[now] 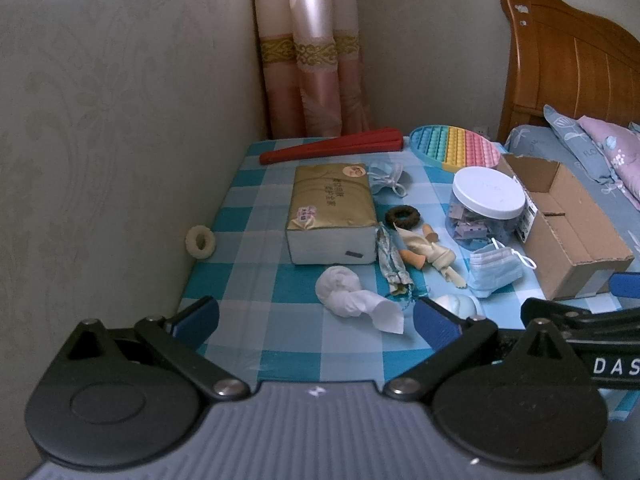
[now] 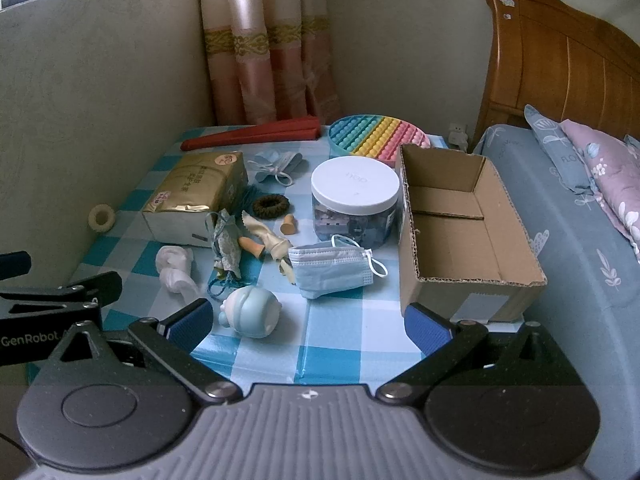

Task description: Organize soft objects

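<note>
Soft things lie on a blue checked tablecloth [image 1: 248, 208]: a crumpled white tissue [image 1: 352, 296], a blue face mask [image 2: 332, 270], a second mask [image 2: 274, 164], a brown hair tie [image 2: 270, 205], a pale blue squishy toy [image 2: 251, 312], a cream cloth piece [image 2: 266, 234] and a patterned cloth strip [image 2: 226, 244]. An open cardboard box [image 2: 460, 216] stands at the right. My left gripper [image 1: 316, 320] is open and empty, just before the tissue. My right gripper [image 2: 308, 324] is open and empty, with the squishy toy near its left finger.
A gold tissue pack [image 1: 330, 208], a white-lidded jar [image 2: 354, 200], a rainbow pop-it toy [image 2: 376, 134] and a red folded fan [image 2: 252, 134] are on the table. A cream ring [image 1: 200, 240] lies by the wall. A bed [image 2: 580, 208] lies right of the table.
</note>
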`<state>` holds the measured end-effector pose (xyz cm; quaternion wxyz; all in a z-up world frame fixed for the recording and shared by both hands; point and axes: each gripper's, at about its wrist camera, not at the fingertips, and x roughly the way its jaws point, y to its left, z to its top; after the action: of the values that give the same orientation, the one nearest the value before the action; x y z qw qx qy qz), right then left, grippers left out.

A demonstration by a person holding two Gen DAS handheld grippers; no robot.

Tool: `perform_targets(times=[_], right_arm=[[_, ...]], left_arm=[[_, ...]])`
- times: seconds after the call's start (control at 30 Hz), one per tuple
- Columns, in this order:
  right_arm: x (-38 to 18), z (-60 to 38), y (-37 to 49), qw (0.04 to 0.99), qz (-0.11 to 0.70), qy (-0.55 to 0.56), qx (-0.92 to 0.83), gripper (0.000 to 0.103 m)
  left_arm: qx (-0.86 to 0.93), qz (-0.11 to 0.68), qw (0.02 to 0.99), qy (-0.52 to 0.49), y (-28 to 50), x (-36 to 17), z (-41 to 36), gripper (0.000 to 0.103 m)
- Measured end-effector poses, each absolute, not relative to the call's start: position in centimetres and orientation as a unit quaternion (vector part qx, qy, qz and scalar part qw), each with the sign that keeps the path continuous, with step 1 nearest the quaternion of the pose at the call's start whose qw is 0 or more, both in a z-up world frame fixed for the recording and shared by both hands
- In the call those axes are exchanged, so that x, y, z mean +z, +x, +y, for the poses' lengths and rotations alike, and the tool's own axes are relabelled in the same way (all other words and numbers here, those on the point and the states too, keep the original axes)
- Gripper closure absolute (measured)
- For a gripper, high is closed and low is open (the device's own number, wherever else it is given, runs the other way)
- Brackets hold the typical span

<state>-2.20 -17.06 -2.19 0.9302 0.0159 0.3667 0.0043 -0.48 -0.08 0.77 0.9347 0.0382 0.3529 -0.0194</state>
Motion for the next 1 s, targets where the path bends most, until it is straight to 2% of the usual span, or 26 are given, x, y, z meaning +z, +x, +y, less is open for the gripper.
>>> perform_targets(times=[1.0], right_arm=[[-2.31,-16.72,-2.21,0.933,0.358,-0.014,0.021,0.000]], left_arm=[[-0.027,0.344,0.938,0.035,-0.50,0.72,-0.03,0.001]])
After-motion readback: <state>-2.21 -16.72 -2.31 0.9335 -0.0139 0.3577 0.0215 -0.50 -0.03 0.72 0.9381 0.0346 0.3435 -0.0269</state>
